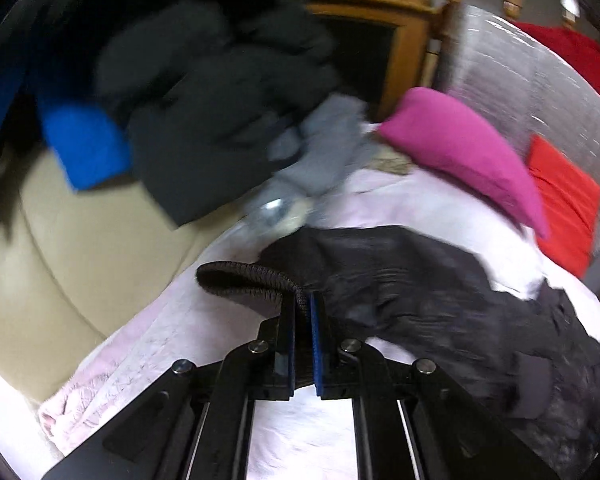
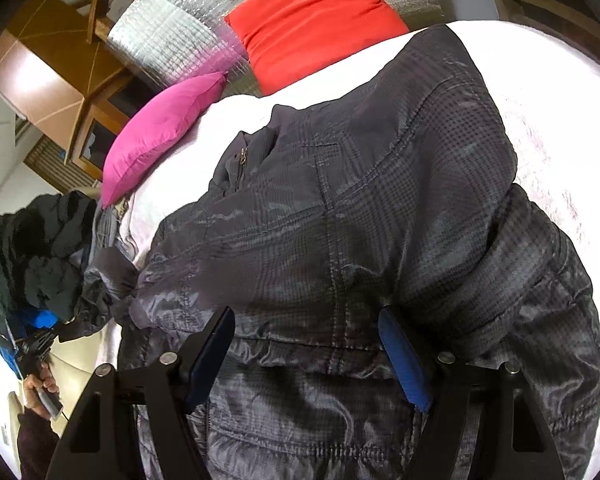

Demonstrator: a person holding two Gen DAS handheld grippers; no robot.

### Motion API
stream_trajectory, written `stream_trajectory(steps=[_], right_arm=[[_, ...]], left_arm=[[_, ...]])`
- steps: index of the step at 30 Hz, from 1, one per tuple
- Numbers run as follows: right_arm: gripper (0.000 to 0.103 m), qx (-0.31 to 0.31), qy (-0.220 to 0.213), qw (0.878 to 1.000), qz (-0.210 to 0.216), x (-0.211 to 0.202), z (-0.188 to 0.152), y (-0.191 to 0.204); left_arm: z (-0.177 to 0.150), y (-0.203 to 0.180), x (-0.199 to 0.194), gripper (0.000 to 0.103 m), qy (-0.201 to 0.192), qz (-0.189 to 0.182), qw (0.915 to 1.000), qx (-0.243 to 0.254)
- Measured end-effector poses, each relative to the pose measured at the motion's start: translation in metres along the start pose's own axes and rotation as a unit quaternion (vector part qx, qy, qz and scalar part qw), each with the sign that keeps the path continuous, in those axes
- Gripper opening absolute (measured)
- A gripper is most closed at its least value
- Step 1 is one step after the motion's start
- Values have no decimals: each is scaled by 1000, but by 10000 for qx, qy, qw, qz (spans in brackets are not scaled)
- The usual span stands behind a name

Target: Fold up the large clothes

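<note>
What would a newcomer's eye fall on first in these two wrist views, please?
Probably the dark grey checked padded jacket spread across the pale pink bedcover, filling the right wrist view beneath the open right gripper. Next, the magenta cushion and red cushion at the bed's far end. In the left wrist view, the left gripper pinches the jacket's ribbed black cuff.

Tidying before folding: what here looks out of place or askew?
The dark jacket lies bunched and crooked on the white bedcover, its ribbed cuff pinched in the left gripper. A heap of dark clothes sits piled at the bed's edge, beside the pink cushion.
</note>
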State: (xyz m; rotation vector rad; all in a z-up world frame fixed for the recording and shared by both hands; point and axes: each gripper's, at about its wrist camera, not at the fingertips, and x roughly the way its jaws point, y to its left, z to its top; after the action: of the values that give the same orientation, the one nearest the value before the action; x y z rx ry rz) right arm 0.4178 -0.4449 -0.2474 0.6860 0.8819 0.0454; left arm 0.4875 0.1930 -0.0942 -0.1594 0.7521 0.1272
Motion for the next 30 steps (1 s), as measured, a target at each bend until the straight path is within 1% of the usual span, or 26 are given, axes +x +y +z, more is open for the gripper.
stream_trajectory(steps=[2,4,6,9,10,11,12,13,15,17,18,19,22,24,26,29,30], right_arm=[[78,86,-14,9999,51,-2,1,-2],[78,134,-21,9999,80,-4,1,-3],[78,186,-54,9997,131,-9,2,-5],[78,286,-109,9993,225,-16,4,-9],[78,324,-128,9991,248,-18,5,-10],[78,366,-148,9988,274,-20,6,-11],[78,415,-166,9985,311,-22,7,-13],[78,458,-182,9982,343,-24,8,-15],[78,562,-233,9973,407,-29,10,-19],[78,677,-303,9962,452,-35,13,-23],[78,737,-344,9955,480,-38,15,-26],[78,801,-377,9948,506,-41,16,-29],[78,1058,-474,9917,551,-50,21,-43],[78,1312,-579,9878,610,-60,24,-57],[78,1458,-652,9848,677,-66,27,-68],[78,1714,-689,9797,779,-73,28,-83],[78,1800,-664,9777,854,-72,28,-88]], left_arm=[[7,-28,-17,6,-145,-166,9994,280],[14,-68,-44,6,-276,-367,9969,639],[18,-109,-65,6,-387,-538,9923,1048],[23,-185,-94,6,-495,-889,9808,1662],[22,-212,-106,6,-523,-1015,9752,1897],[20,-246,-120,6,-562,-1192,9672,2174],[17,-267,-130,6,-588,-1318,9613,2348],[12,-303,-147,6,-617,-1534,9506,2628],[3,-347,-169,6,-650,-1846,9355,2941],[-13,-401,-196,6,-704,-2251,9140,3300],[-20,-415,-202,6,-677,-2351,9083,3394],[-31,-440,-209,6,-597,-2480,8990,3560],[-56,-481,-212,5,-497,-2698,8817,3839],[-62,-491,-210,6,-399,-2854,8781,3819],[-62,-490,-202,6,-287,-3040,8782,3680],[-63,-478,-185,6,-247,-2882,8884,3564],[-62,-470,-175,6,-195,-2772,8947,3497]])
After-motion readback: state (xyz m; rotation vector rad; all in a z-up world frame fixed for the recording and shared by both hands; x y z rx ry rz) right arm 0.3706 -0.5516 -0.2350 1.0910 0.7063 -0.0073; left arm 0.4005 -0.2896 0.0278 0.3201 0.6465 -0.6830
